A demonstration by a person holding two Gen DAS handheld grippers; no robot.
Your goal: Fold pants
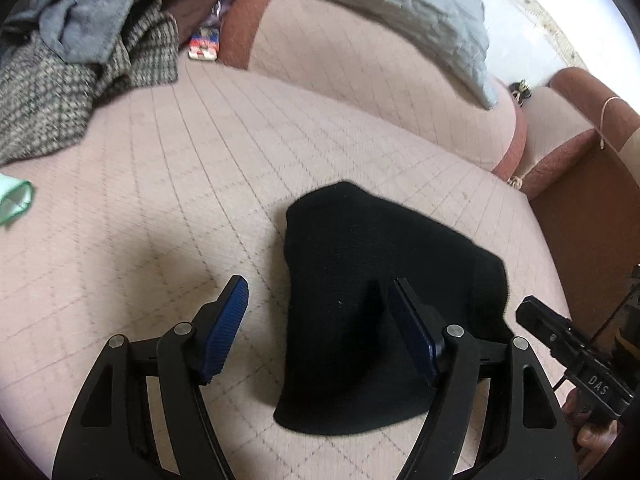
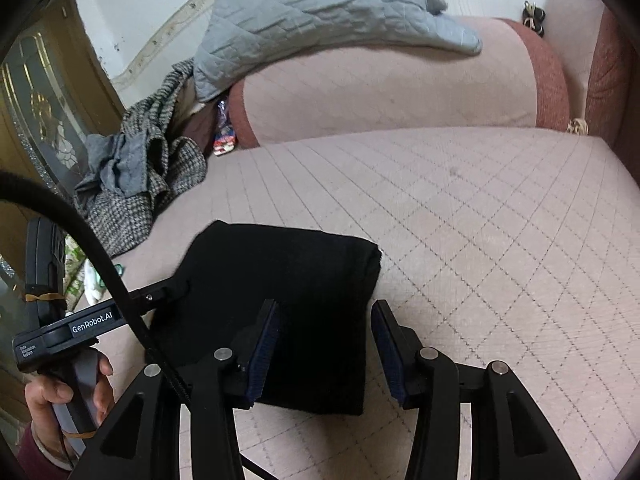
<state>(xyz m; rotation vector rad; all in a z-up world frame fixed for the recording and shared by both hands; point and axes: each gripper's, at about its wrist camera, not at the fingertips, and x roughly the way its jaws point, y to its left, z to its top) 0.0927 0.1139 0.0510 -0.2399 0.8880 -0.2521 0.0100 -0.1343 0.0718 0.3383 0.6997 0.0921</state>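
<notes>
The black pants [image 1: 372, 280] lie folded into a compact bundle on the pink quilted sofa seat [image 1: 160, 208]. My left gripper [image 1: 316, 292] is open above the bundle's left edge, its right finger over the cloth, holding nothing. In the right wrist view the same bundle [image 2: 280, 276] lies just ahead. My right gripper [image 2: 324, 316] is open over the bundle's right edge and holds nothing. The left gripper's tip [image 2: 160, 294] touches the bundle's left side there. The right gripper's tip [image 1: 532, 312] shows at the bundle's right in the left wrist view.
A checked grey garment pile [image 1: 80, 80] lies at the seat's back left. A grey quilted blanket [image 2: 320, 12] drapes over the sofa back. A small colourful packet [image 1: 204, 44] sits in the gap. A green-white item [image 1: 14, 200] lies at the left. The armrest [image 1: 568, 140] stands at the right.
</notes>
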